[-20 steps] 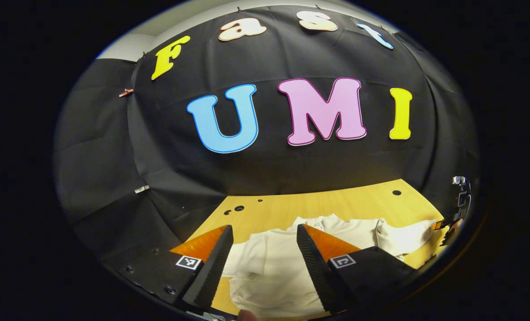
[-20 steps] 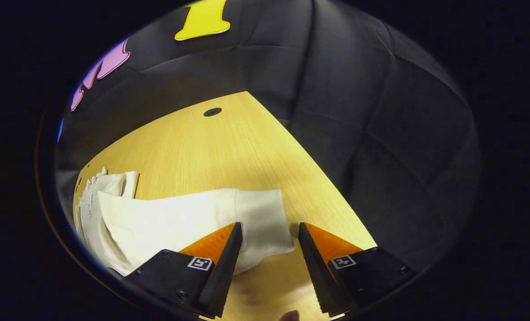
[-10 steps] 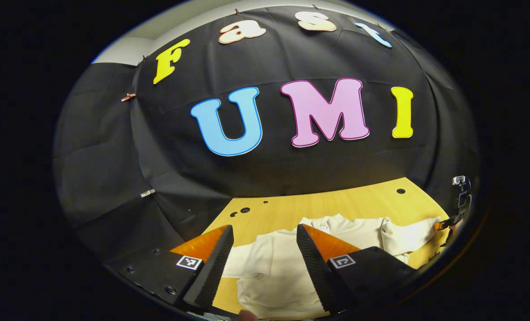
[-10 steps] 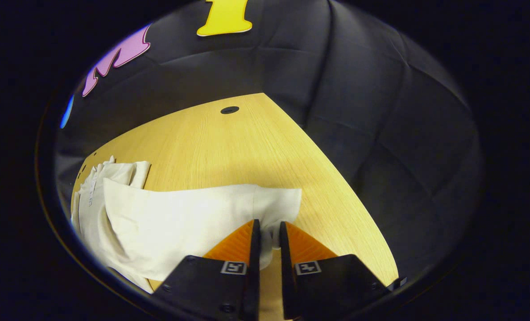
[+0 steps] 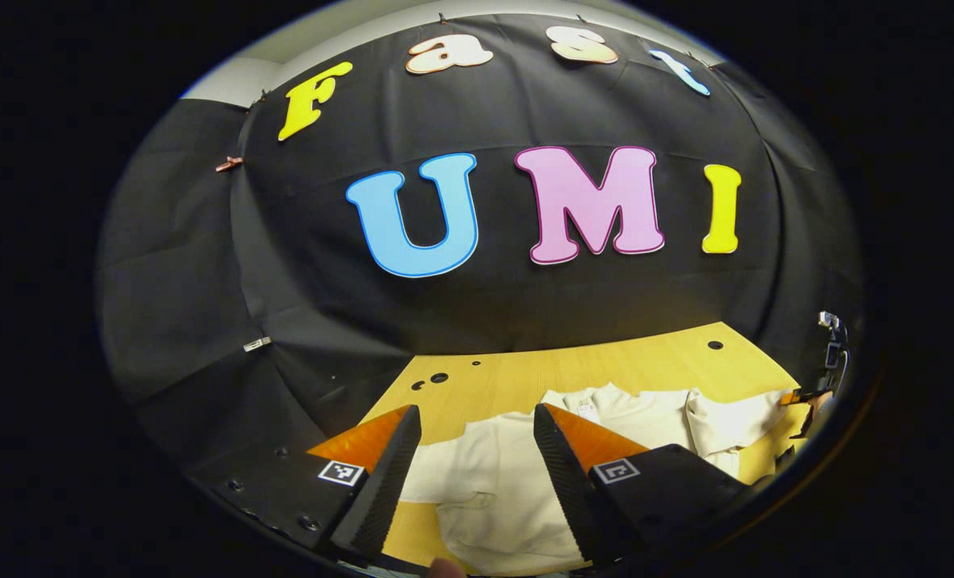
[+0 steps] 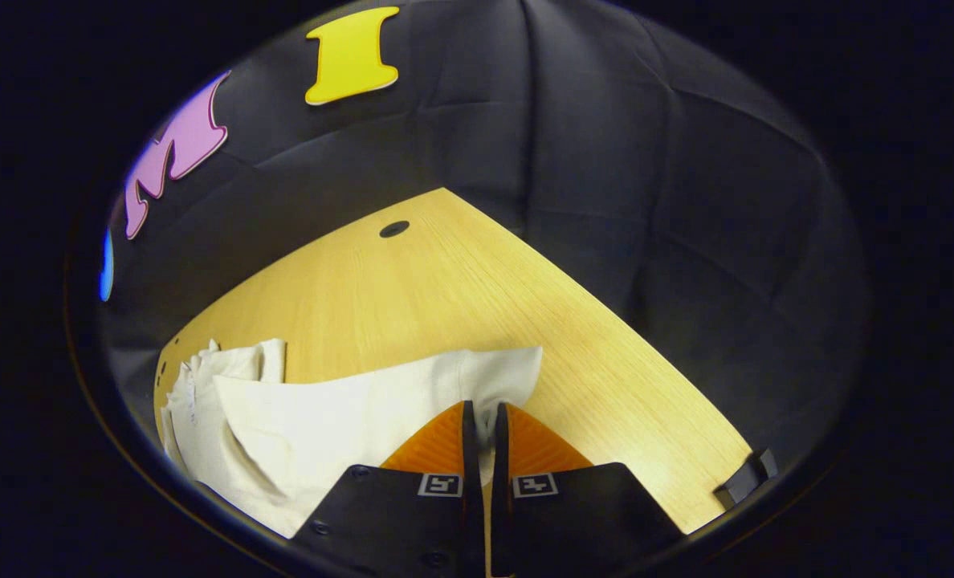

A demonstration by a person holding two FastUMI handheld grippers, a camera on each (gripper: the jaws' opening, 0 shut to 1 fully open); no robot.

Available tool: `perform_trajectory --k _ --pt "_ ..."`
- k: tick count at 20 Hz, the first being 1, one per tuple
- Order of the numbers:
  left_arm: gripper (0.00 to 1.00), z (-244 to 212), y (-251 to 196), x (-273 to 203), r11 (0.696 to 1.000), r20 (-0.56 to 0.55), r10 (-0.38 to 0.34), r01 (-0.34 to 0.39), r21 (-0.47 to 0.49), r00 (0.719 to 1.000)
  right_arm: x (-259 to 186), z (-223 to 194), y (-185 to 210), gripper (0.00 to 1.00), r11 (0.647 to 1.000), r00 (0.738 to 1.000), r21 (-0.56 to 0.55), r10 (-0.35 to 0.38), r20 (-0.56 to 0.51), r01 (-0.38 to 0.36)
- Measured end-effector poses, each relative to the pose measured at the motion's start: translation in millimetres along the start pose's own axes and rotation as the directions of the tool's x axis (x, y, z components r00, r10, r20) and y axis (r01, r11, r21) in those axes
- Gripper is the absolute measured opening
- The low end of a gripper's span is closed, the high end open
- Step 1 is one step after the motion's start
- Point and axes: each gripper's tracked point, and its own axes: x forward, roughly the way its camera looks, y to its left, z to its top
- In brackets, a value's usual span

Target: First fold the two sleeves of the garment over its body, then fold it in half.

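A cream-white garment (image 5: 493, 490) lies on the wooden table (image 5: 621, 365), its collar toward the back wall. My left gripper (image 5: 477, 421) hangs open above the garment's body, touching nothing. One sleeve (image 5: 734, 417) stretches to the right. In the right gripper view that sleeve (image 6: 381, 409) runs across the table to its cuff, and my right gripper (image 6: 479, 413) is shut on the cuff end. The right gripper (image 5: 806, 397) also appears small at the far right of the left gripper view, at the sleeve's tip.
The wooden table (image 6: 461, 281) has small round holes (image 6: 394, 229) near its back edge and more at its left back corner (image 5: 433, 379). Black cloth walls close in behind and on both sides. A dark clip (image 6: 746, 482) sits at the table's near right edge.
My right gripper went from open around the sleeve cuff to shut on it, and has lifted and drawn it slightly. The left gripper stayed open, drifting a little.
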Motion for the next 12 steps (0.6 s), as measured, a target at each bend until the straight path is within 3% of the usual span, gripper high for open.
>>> perform_trajectory --k 5,12 --pt "0.88 -6.3 30.5 13.5 0.998 0.012 -0.052 0.052 -0.023 0.999 -49.9 19.4 61.5 0.08 0.996 0.99 0.005 0.087 0.108 -0.088" --pt "0.88 -15.0 75.8 24.7 0.994 0.031 -0.097 0.098 -0.054 0.995 -119.5 34.2 164.4 0.08 0.981 0.956 -0.001 0.189 0.222 -0.194"
